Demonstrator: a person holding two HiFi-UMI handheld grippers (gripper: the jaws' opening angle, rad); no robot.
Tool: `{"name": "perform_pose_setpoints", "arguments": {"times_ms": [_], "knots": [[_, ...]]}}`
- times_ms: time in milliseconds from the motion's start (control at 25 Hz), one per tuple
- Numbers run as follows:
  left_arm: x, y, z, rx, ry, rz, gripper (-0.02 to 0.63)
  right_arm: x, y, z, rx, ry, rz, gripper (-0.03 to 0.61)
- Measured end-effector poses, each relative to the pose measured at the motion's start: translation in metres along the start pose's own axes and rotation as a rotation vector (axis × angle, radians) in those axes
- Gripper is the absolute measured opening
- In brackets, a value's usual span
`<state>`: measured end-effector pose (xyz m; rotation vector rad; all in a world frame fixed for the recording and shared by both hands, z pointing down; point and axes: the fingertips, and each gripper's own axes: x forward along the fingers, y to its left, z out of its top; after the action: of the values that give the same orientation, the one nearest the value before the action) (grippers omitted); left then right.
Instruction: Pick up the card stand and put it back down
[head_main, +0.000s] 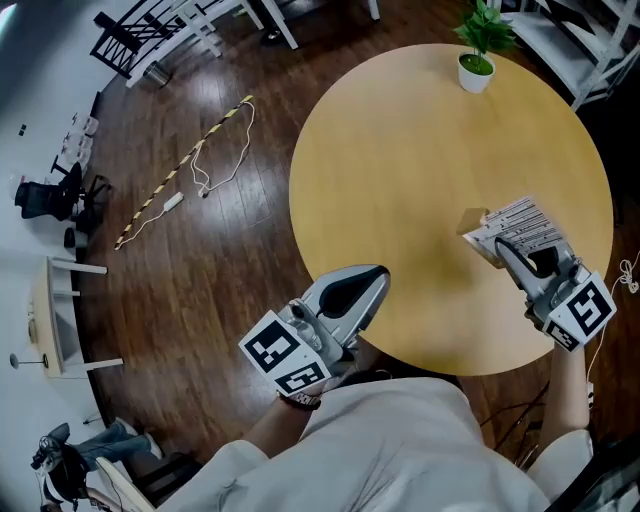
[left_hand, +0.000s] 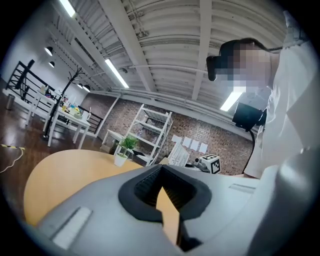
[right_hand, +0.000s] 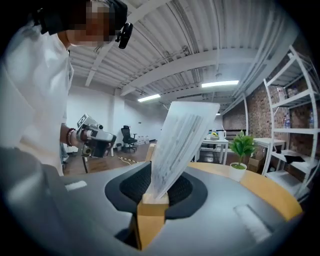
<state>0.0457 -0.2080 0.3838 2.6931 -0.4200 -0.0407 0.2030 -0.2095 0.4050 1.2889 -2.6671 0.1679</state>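
Near the table (head_main: 400, 180) edge, right gripper (head_main: 503, 247) jaws clamp the card stand (head_main: 522, 220), left gripper (head_main: 376, 281) jaws closed, plant (head_main: 478, 50) well apart.

Left tongs (left_hand: 161, 171), tips together, facing wooden table (left_hand: 55, 175) and potted plant (left_hand: 122, 151).

Counts: 1 round bench (head_main: 400, 180). On it: 1 card stand (head_main: 512, 228) carrying 1 printed card, and 1 potted plant (head_main: 478, 50). 2 claws: left claw (head_main: 372, 285), right claw (head_main: 508, 252). On the floor: 1 yellow-black striped bar (head_main: 180, 175), 1 white cable (head_main: 225, 160), 1 black office chair (head_main: 50, 198).
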Motion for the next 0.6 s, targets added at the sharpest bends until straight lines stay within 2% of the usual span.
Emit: {"name": "perform_pose_setpoints", "arguments": {"times_ms": [120, 280, 440, 600], "knots": [[-0.061, -0.062, 0.003, 0.017, -0.020, -0.056, 0.002, -0.045, 0.081, 0.040, -0.034, -0.018, -0.065, 0.086], [-0.123, -0.110, -0.007, 0.026, -0.031, -0.111, 0.002, -0.075, 0.164, 0.062, -0.050, -0.045, -0.123, 0.087], [-0.174, -0.149, -0.021, 0.049, -0.016, -0.163, 0.002, -0.093, 0.239, 0.071, -0.014, -0.089, -0.143, 0.087], [-0.204, -0.188, -0.016, 0.051, -0.015, -0.211, 0.002, -0.113, 0.300, 0.088, -0.005, -0.128, -0.133, 0.087]]}}
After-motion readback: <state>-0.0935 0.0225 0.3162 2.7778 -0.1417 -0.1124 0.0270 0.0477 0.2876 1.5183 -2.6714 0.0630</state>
